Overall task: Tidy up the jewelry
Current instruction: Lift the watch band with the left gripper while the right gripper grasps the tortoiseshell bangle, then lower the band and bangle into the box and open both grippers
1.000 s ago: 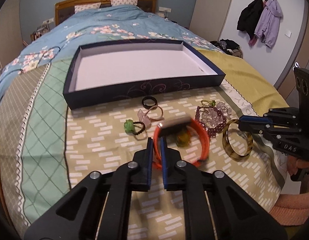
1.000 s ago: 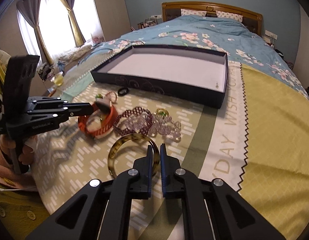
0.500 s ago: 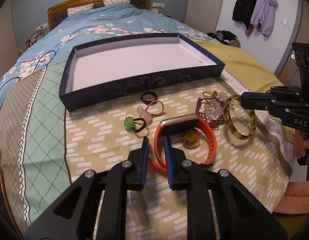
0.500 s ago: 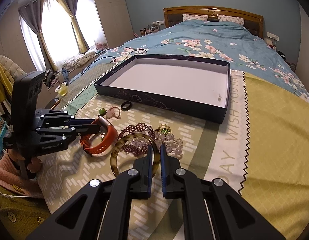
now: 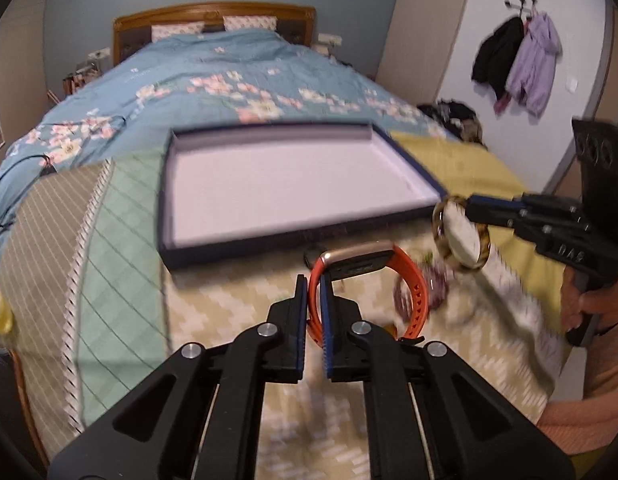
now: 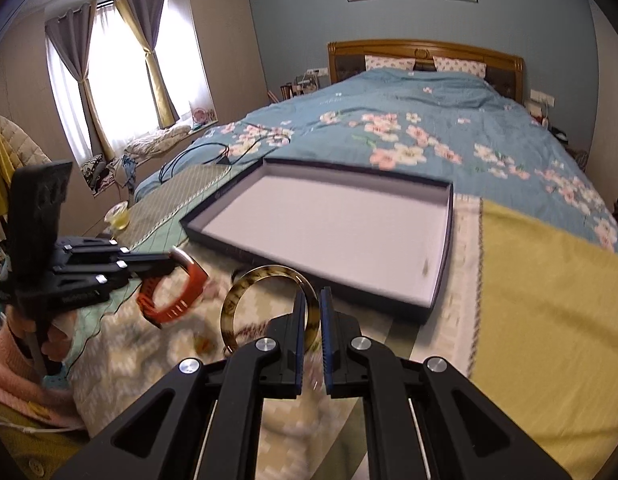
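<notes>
Left gripper [image 5: 314, 292] is pinched on the strap of an orange watch [image 5: 389, 276] and the right gripper [image 6: 314, 306] on the rim of a mottled bangle [image 6: 245, 292], both pieces held above the bed [image 6: 549, 320] just short of the shallow dark box [image 5: 301, 184]. Each grip is thin and on one edge only, so a swing or a knock against the box wall could likely twist the watch or bangle loose. Motion blur smears the loose jewelry [image 5: 437, 280] on the bedcover, so the beads and rings cannot be told apart, and the watch hides some of them.
</notes>
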